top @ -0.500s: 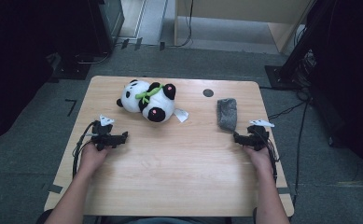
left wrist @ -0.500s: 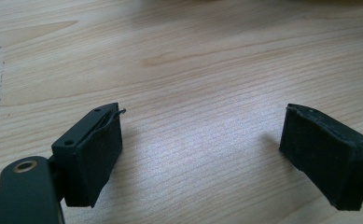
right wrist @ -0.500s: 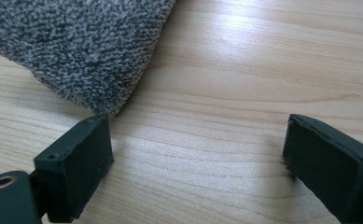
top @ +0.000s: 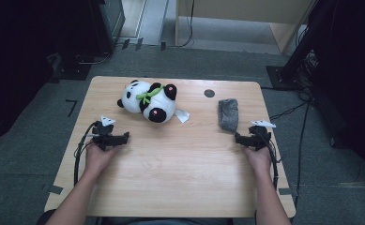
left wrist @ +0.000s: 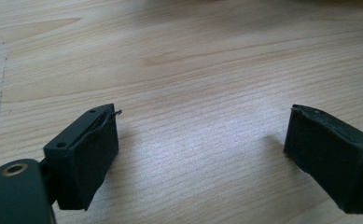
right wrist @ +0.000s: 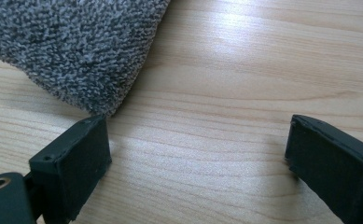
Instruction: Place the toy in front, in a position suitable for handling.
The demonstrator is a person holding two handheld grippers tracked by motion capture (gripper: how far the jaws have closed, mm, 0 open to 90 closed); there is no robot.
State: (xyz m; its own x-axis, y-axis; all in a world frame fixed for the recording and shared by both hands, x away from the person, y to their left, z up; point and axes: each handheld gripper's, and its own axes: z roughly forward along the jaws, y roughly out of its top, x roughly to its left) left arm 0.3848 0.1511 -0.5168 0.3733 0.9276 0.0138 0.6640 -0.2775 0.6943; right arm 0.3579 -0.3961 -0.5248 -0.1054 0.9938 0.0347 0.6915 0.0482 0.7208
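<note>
The grey cloth [top: 228, 114] lies on the right half of the desk [top: 180, 183], a folded, nubbly piece whose long axis runs away from the person, toward the far edge. Its near end sits just ahead of the right gripper [top: 244, 139], slightly toward the middle of the desk. In the right gripper view the cloth [right wrist: 72, 46] fills the upper left corner, and its rounded near corner comes down almost to the tip of the left-hand finger [right wrist: 74, 163] — very close, though whether it touches is hard to tell. The right-hand finger [right wrist: 333, 163] stands well off over bare wood, so the fingers are wide apart with nothing between them. A grasp would, I judge, call for a short push forward and a shift toward the cloth's side, so that the fingers straddle its narrow width rather than its length. The left gripper [top: 119, 139] rests on the other side of the desk, its fingers also spread wide over bare wood and holding nothing — far from the cloth, but near the panda plush [top: 148, 101], which lies on its side just beyond it.
</note>
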